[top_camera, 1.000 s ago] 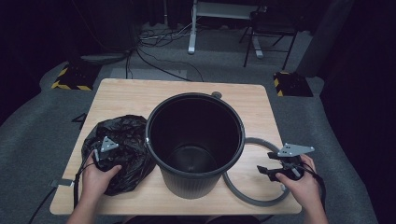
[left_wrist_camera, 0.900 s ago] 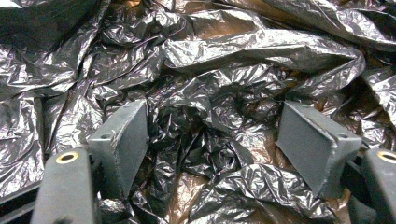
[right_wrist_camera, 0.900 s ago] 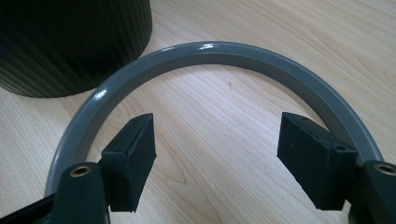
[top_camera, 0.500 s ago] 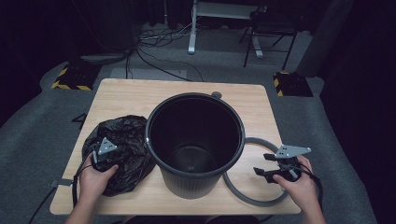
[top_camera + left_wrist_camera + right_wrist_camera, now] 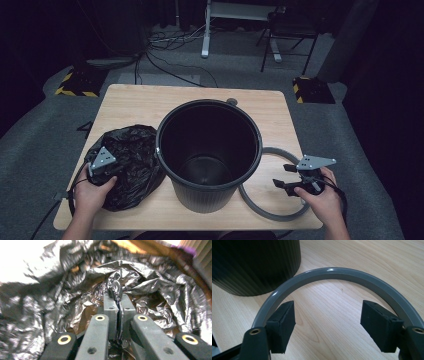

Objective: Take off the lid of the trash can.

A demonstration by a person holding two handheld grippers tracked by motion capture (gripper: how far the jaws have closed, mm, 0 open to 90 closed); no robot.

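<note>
Since the earlier frame, my left gripper (image 5: pixel 111 161) has just been closing its jaws and has lifted slightly on the black plastic bag (image 5: pixel 131 165); my right gripper (image 5: pixel 286 177) has kept its place. EARLIER frame showed the left jaws wide over the bag, now they are pressed together.

Left gripper view: jaws meet at the tips (image 5: pixel 116 299) with a pinched ridge of crinkled black film between the pads. Bag folds crowd round the jaws on every side. A strip of wooden table shows at the top edge of that view.

High view: bag lies heaped on the table (image 5: pixel 200 97) at its near left, touching the left side of the black bucket (image 5: pixel 209 150). My left hand (image 5: pixel 92 192) sits at the bag's near edge, grey plate on top of the gripper.

Bucket stands upright near the table's middle, mouth open, inside dark.

Grey ring (image 5: pixel 267 212) lies flat on the table to the bucket's right, part of it running behind the bucket's base.

Right gripper view: jaws stand wide apart (image 5: pixel 328 326), nothing between the pads but bare wood. Grey ring (image 5: pixel 332 275) arcs just beyond both tips; bucket wall at upper left. My right hand (image 5: pixel 322 195) rests at the near right corner.
</note>
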